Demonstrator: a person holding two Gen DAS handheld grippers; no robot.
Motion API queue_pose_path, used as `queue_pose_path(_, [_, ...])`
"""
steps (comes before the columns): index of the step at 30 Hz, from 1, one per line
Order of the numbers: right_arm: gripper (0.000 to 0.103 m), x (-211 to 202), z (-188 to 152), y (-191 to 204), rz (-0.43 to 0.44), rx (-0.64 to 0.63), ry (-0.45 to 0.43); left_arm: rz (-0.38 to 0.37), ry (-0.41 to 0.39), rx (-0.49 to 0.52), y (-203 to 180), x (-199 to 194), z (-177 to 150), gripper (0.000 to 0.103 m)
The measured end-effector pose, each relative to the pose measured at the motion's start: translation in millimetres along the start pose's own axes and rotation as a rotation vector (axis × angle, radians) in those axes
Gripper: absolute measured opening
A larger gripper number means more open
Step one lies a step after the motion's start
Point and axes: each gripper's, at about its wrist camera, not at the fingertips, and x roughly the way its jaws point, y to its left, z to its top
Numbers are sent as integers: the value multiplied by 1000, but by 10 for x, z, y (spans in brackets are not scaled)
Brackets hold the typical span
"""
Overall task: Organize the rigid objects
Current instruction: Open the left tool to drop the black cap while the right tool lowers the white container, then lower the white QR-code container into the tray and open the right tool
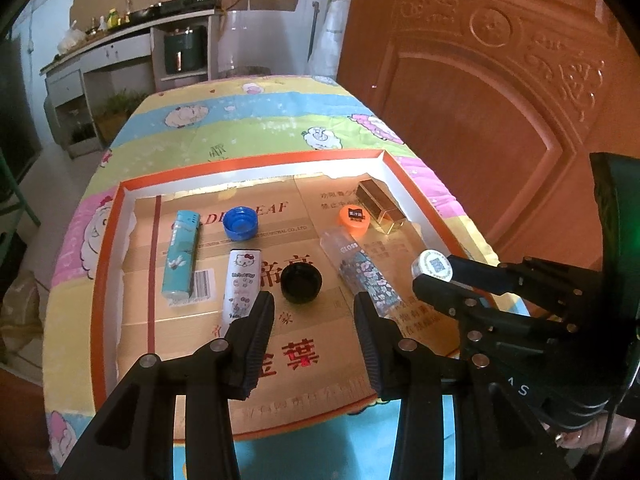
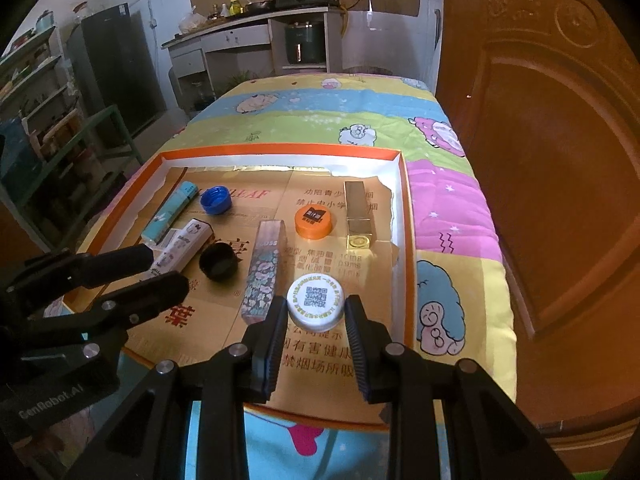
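Left of frame in the right wrist view, the left gripper (image 2: 168, 270) is hanging released, gripping nothing, over the orange-rimmed tray (image 2: 408, 248). At lower centre, the right gripper (image 2: 316, 316) is clenching the white cap (image 2: 316, 301), holding it just right of the floral tube (image 2: 262, 272).

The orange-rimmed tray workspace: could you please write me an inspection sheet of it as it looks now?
Surface: orange-rimmed shallow cardboard tray on a cartoon-print quilt.
Job's things: white QR-printed bottle cap; blue cap, black cap, orange cap; teal lighter, white cartoon-cat lighter; floral gloss tube; gold lipstick case.
Clutter: nothing seen.
Grippers: right tool shut on the white cap; left tool open, empty.
Cables: thin black cable beside the right tool.
Surroundings: carved wooden door, kitchen counter.
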Motion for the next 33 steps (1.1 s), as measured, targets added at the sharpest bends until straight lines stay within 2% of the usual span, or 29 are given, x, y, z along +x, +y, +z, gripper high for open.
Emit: queue_pose_path(33, [30,-676,-499,385,21,-25,-47,21,-82,-25,120,-956,-523,43])
